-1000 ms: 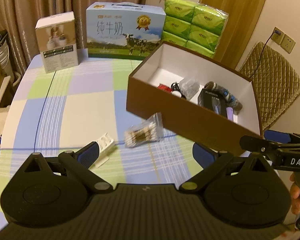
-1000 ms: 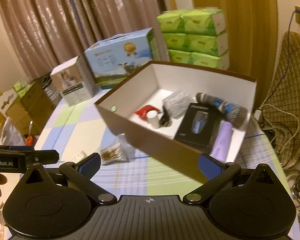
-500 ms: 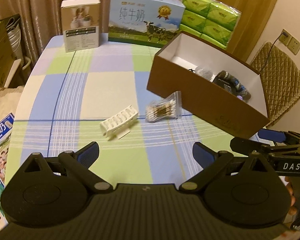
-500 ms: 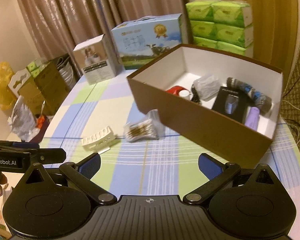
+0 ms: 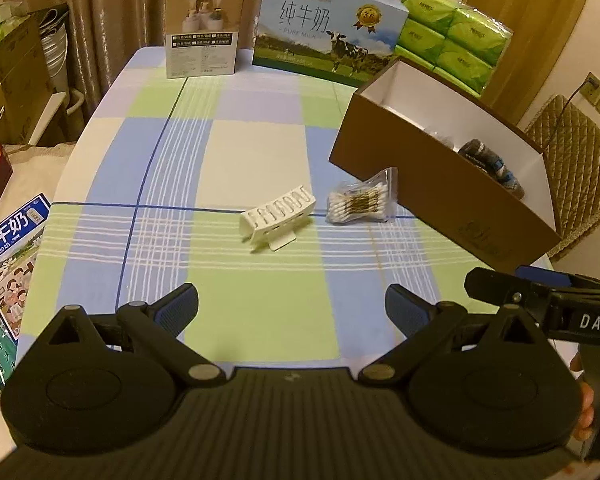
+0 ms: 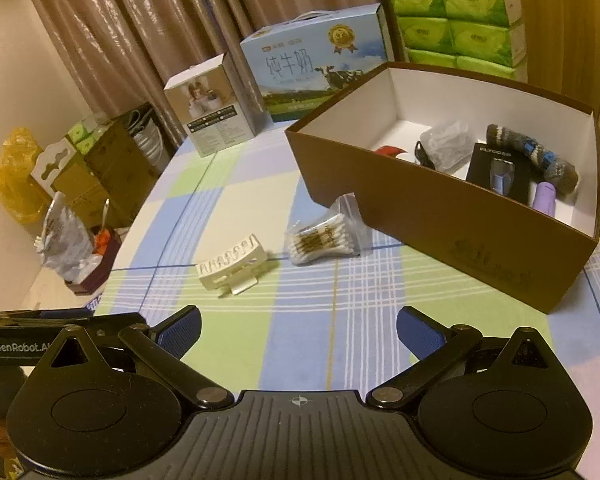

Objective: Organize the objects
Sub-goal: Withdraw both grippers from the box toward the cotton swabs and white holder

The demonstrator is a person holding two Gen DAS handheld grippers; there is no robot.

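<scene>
A white hair claw clip (image 5: 278,218) (image 6: 232,266) lies on the checked tablecloth. Just right of it is a clear bag of cotton swabs (image 5: 360,204) (image 6: 324,238), close to the brown box (image 5: 440,196) (image 6: 440,216). The box holds a black carton (image 6: 496,172), a rolled knit sock (image 6: 540,158), a purple tube (image 6: 544,196) and a clear bag (image 6: 446,142). My left gripper (image 5: 292,312) hovers open near the table's front edge, empty. My right gripper (image 6: 298,332) is open and empty too, set back from the clip and swabs.
A milk carton case (image 5: 328,24), a small white product box (image 5: 204,28) and green tissue packs (image 5: 456,36) line the table's far edge. A quilted chair (image 5: 576,160) stands at the right. Cardboard boxes and bags (image 6: 80,168) sit on the floor at the left.
Both grippers have pulled back from the box and toward the front of the table. The clip and swab bag now lie farther ahead. Both stay open.
</scene>
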